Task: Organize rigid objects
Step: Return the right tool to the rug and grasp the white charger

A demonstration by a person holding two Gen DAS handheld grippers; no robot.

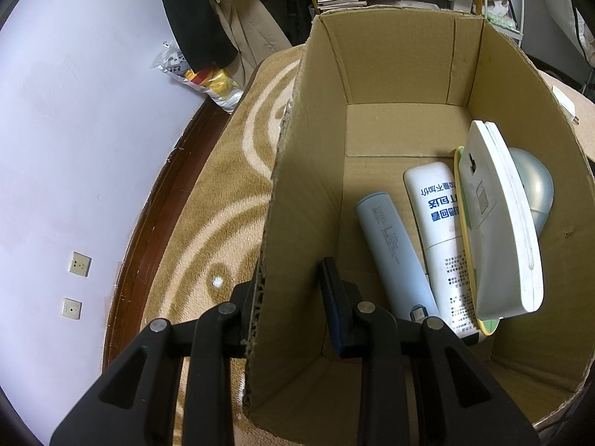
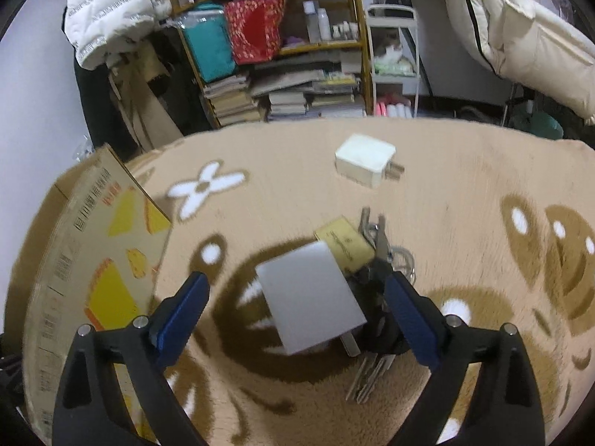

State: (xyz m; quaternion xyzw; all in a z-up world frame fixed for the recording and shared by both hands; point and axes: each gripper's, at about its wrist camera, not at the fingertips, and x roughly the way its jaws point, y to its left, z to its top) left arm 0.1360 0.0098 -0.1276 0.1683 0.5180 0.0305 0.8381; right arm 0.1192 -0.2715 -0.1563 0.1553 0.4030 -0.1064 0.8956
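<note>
- The left claw [image 1: 290,297] straddles the left wall of an open cardboard box [image 1: 297,171], one finger outside and one blue-padded finger inside; whether the pads actually press on the cardboard cannot be told.
- Inside the box lie a pale blue power bank [image 1: 390,252], a white remote with blue print [image 1: 442,238] and a white device standing on edge [image 1: 498,223], with a rounded grey-blue object [image 1: 535,193] behind it against the right wall.
- The right claw [image 2: 297,297] is spread wide, holding nothing, poised over a white charger [image 2: 312,297] on the tan patterned rug [image 2: 465,193].
- Just beside the charger sit a brass padlock [image 2: 346,241] and a bunch of keys [image 2: 375,334].
- A second white plug adapter [image 2: 364,160] lies farther off on the rug.
- The printed outside of the box [image 2: 93,260] stands at the left of the right wrist view.
</note>
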